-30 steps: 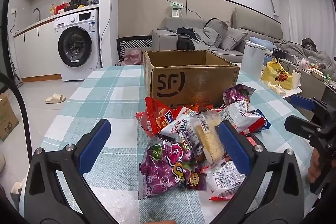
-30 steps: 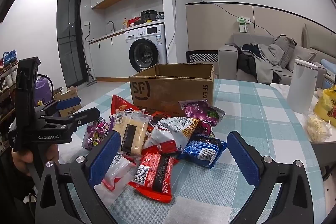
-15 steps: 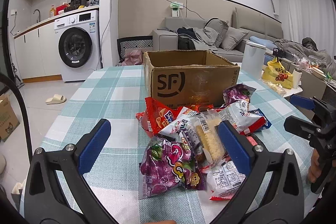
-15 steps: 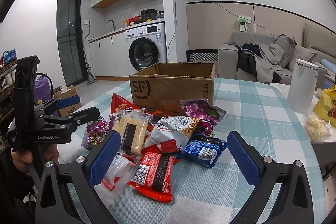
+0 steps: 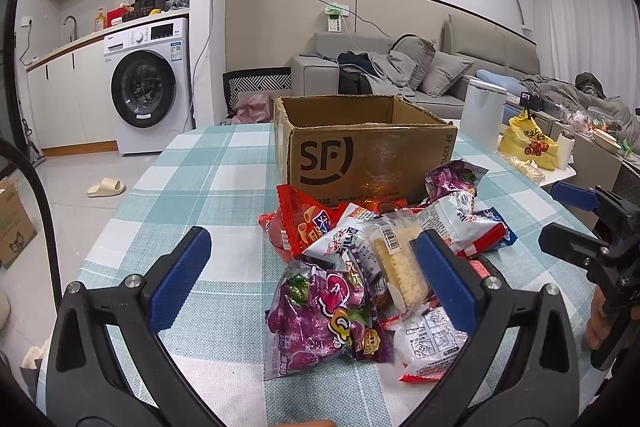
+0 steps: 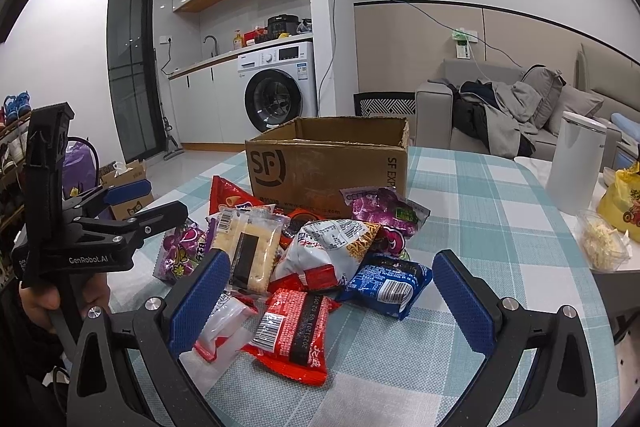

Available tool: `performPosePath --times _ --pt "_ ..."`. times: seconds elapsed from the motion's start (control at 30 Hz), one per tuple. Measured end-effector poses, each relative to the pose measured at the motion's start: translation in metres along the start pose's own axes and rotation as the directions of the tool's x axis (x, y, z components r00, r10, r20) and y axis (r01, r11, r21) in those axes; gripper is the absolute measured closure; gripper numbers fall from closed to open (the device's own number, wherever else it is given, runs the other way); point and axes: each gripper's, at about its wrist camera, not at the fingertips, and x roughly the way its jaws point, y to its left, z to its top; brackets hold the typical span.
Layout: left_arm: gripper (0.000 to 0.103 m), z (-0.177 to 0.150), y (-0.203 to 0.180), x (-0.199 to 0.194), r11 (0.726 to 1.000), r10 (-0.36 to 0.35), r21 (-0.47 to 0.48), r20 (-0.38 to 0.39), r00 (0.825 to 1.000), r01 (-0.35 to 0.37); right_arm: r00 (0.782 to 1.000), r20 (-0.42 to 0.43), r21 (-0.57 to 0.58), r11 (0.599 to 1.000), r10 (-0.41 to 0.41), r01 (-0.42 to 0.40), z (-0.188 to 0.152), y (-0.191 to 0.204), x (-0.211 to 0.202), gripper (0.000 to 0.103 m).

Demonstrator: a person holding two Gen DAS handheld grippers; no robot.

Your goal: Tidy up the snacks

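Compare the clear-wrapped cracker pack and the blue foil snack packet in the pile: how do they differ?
The clear-wrapped cracker pack shows its pale crackers through the wrap; the blue foil snack packet is opaque. The cracker pack rests propped on other snacks near the pile's left side; the blue packet lies lower, at the right edge on the checked tablecloth. Both carry barcodes and sit untouched in front of the cardboard box.

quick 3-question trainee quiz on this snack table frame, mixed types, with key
1. True or false: the left hand-held gripper is shut on a snack.
2. Which lies nearest the right hand-held gripper: A) red packet B) cardboard box C) white canister?
3. Fill in: the snack pile lies on the table in ____ of the cardboard box.

Key: 1 false; 2 A; 3 front
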Motion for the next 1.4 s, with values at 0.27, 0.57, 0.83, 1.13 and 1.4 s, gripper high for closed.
performPosePath --times 0.27,0.57,0.83,1.13,1.4 --pt "0.001 0.0003 0.0005 -0.0003 1.0 -0.001 -0.001 0.001 1.0 0.001 1.0 -0.006 -0.004 1.0 -0.001 0.001 0.0009 0.0012 -0.0005 0.0" --pt "0.001 0.0003 0.0003 -0.0007 1.0 -0.005 0.0 0.004 1.0 0.005 1.0 -0.015 -0.008 1.0 0.001 -0.001 0.0015 0.0015 -0.0006 0.0" --pt "0.001 0.0001 -0.0032 -0.0009 1.0 -0.023 0.01 0.003 1.0 0.023 1.0 -0.023 0.003 1.0 -0.01 0.01 0.0032 -0.0005 0.0018 0.0" --pt "0.001 -0.001 -0.0074 -0.0018 1.0 -0.026 0.009 -0.001 1.0 0.026 0.999 -0.037 0.01 1.0 -0.025 0.026 0.0039 -0.002 0.0044 0.0" --pt "0.001 0.0002 -0.0073 0.0001 0.998 -0.052 0.037 -0.008 0.999 0.052 0.998 -0.044 0.003 0.999 -0.052 0.052 0.0039 -0.0001 0.0057 0.0"
